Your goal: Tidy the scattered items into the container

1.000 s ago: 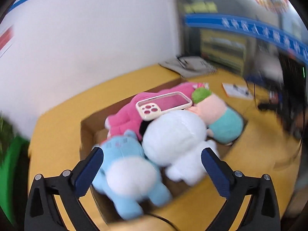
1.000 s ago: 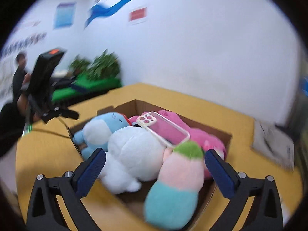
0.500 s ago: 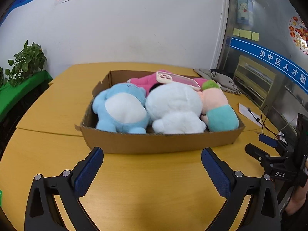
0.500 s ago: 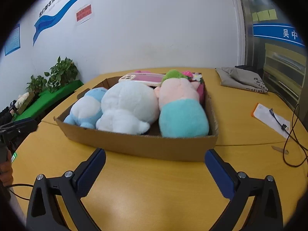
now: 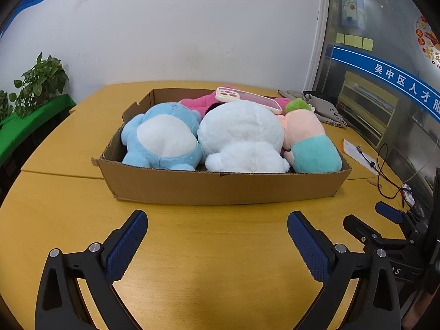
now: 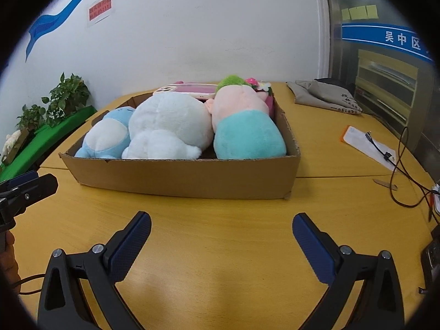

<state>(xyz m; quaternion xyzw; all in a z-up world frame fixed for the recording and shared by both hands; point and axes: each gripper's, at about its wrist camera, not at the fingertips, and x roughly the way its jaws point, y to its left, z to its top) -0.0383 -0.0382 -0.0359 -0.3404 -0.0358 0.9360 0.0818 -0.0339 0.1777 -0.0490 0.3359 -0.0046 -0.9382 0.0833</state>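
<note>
Plush toys (image 5: 242, 134) and a pink phone case (image 5: 247, 99) fill the cardboard box (image 5: 220, 187) at frame centre; tidying looks finished. Left gripper (image 5: 217, 236) and right gripper (image 6: 221, 238) hover spread wide, empty.

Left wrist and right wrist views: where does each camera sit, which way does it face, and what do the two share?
Left wrist: sits on the left gripper, low over the table, facing the cardboard box; shows its own open fingers, with the right gripper at the right edge.
Right wrist: sits on the right gripper, facing the same box from further right; shows its own open fingers, the left gripper and part of a hand at the left edge.
Shared: box, blue plush, white plush, phone.
</note>
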